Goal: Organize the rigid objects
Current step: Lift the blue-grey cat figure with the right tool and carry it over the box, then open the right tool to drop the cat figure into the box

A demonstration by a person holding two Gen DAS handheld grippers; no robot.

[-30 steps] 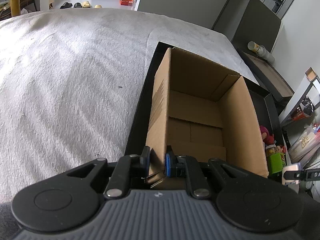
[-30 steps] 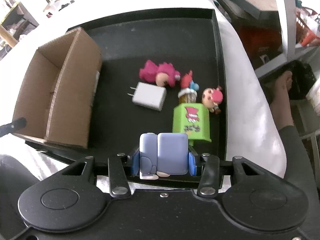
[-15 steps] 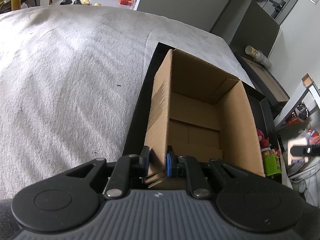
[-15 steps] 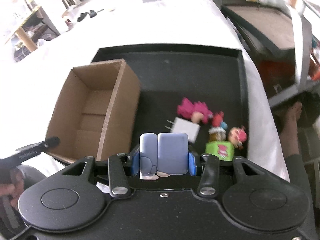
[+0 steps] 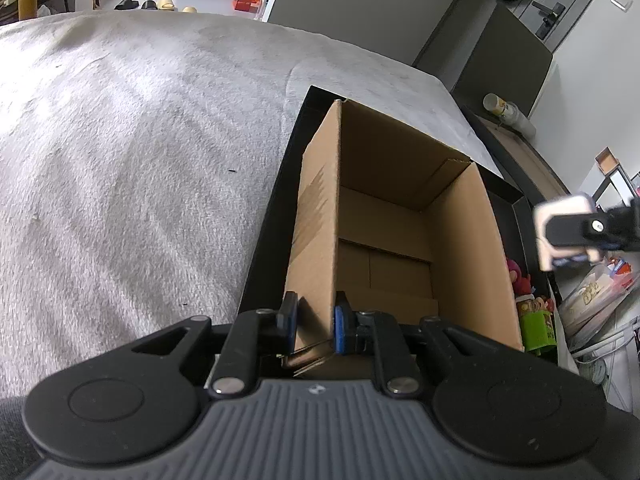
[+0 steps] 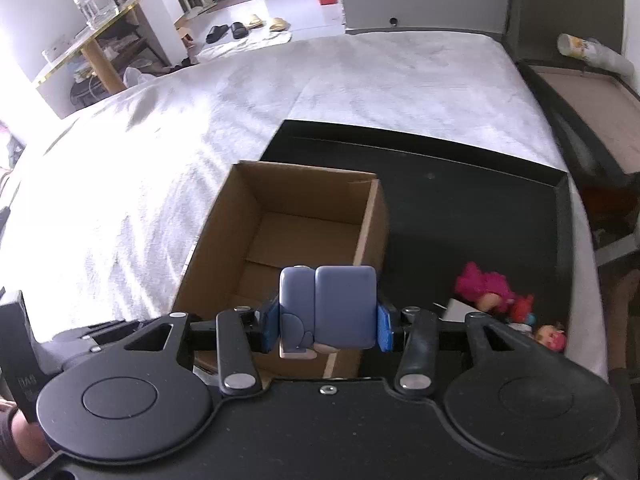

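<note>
An open cardboard box (image 5: 400, 240) stands empty on the left part of a black tray (image 5: 272, 216). My left gripper (image 5: 314, 316) is shut on the box's near left wall, one pad on each side of it. In the right wrist view my right gripper (image 6: 327, 322) is shut on a lavender-blue blocky toy (image 6: 344, 304), held in the air over the near right corner of the box (image 6: 304, 232). From the left wrist view the right gripper (image 5: 576, 232) hangs to the right of the box, its toy blurred.
On the tray (image 6: 472, 208) right of the box lie a pink plush toy (image 6: 482, 286), a white charger (image 6: 456, 306) and a small doll (image 6: 552, 336); a green carton (image 5: 538, 330) stands there too. A pale blanket (image 6: 200, 128) covers the bed. A low side table (image 6: 592, 96) stands at right.
My right gripper has carried the blue toy leftward and a little up, from over the tray's toys to the box's near right corner. The left gripper has kept its hold on the box wall.
</note>
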